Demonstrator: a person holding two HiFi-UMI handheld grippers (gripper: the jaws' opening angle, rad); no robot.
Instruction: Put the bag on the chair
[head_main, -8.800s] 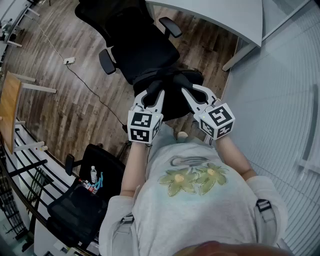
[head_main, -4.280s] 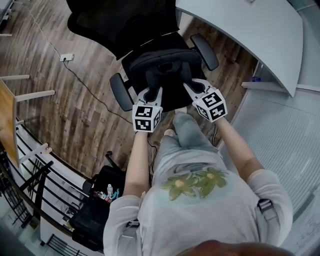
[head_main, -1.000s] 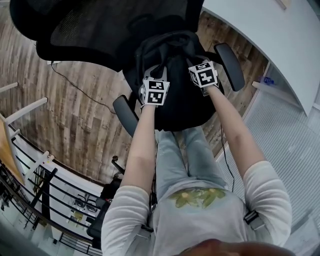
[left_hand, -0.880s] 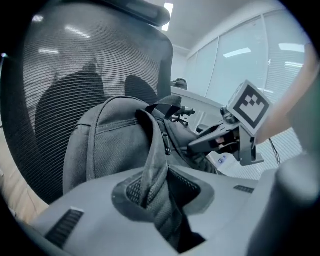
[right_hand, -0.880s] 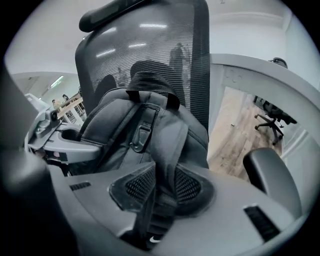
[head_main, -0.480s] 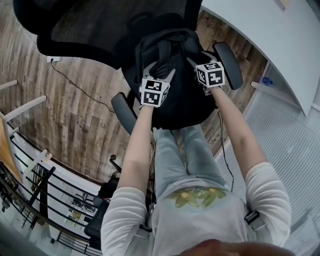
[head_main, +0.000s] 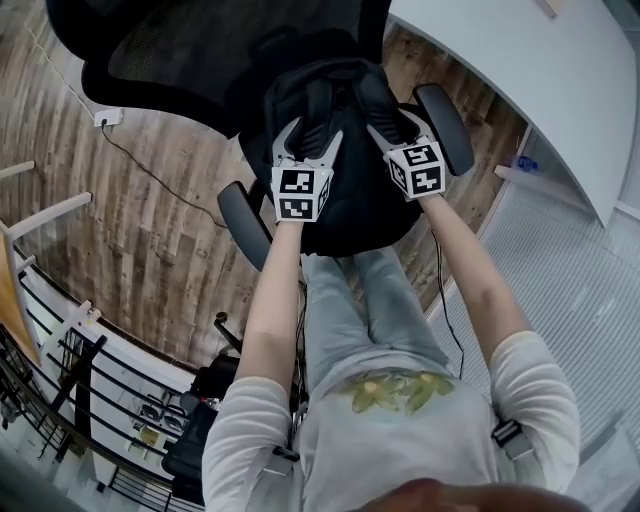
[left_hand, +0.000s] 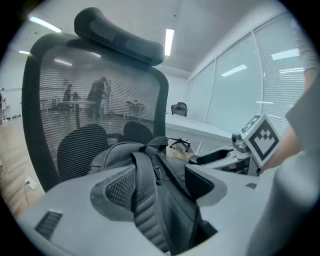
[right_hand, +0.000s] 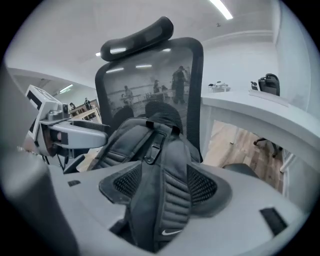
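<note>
A white Nike swoosh (right_hand: 171, 232) is seen at the lower end of a padded shoulder strap (right_hand: 172, 200) on the black bag (right_hand: 132, 140). Black-and-white coded squares are carried on the faces of the left cube (head_main: 300, 193) and the right cube (head_main: 418, 168).

Black padded fabric backpack (right_hand: 161, 200) with ribbed straps and a small white logo, on a black mesh-backed office chair (right_hand: 150, 80). Beside the chair, streaky brown wood-plank floor (head_main: 150, 220).

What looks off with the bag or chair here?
Nothing stands out. The bag sits upright on the chair seat, against the mesh backrest, straps facing out; nothing looks spilled or damaged.
</note>
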